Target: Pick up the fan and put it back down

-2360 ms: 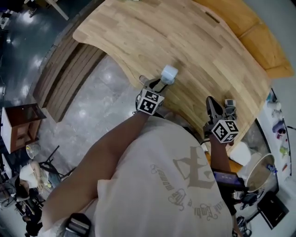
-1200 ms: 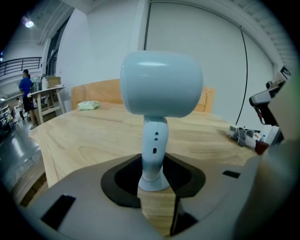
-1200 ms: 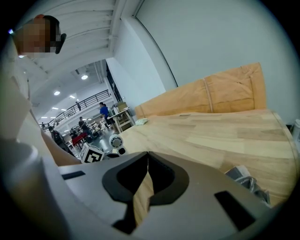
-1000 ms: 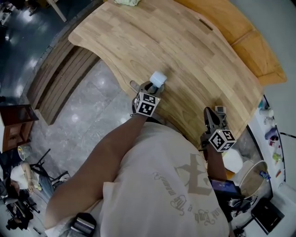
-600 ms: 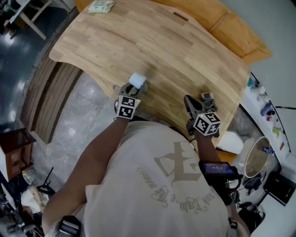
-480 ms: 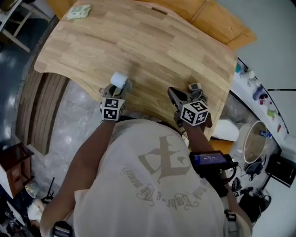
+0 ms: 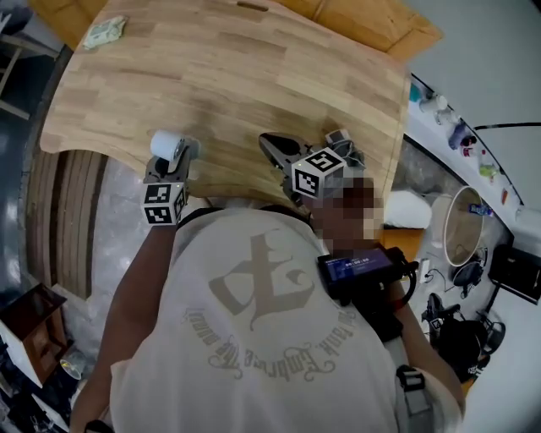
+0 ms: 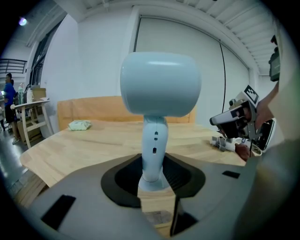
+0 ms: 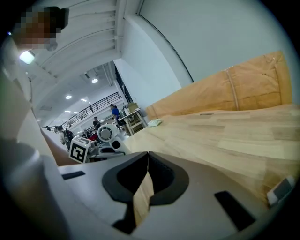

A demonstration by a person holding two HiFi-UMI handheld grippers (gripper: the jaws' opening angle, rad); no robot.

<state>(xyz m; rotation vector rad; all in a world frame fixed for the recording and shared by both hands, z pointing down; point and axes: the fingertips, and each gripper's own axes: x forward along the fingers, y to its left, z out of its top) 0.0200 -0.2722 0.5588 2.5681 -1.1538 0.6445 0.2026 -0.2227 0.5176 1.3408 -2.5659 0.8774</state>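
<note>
The fan (image 8: 160,84) is small and pale blue, with a rounded head on a slim stem. My left gripper (image 8: 154,174) is shut on the foot of that stem and holds the fan upright above the wooden table (image 8: 84,150). In the head view the fan (image 7: 168,147) sits above the left gripper (image 7: 173,162) at the table's near edge (image 7: 127,144). My right gripper (image 7: 269,142) is to its right over the table, with jaws together and nothing in them. In the right gripper view the jaw tips (image 9: 147,157) meet, and the fan (image 9: 110,133) shows far left.
A green packet (image 7: 106,32) lies at the table's far left corner. A small grey object (image 7: 338,138) rests beside the right gripper. Tan panels (image 7: 363,21) stand behind the table. A white shelf with bottles (image 7: 448,118) is to the right, and floor with wooden slats (image 7: 63,211) to the left.
The head view has swung, so table and both grippers sit further left in it. The left gripper keeps its hold and has risen with the fan. The right gripper has moved sideways, still shut.
</note>
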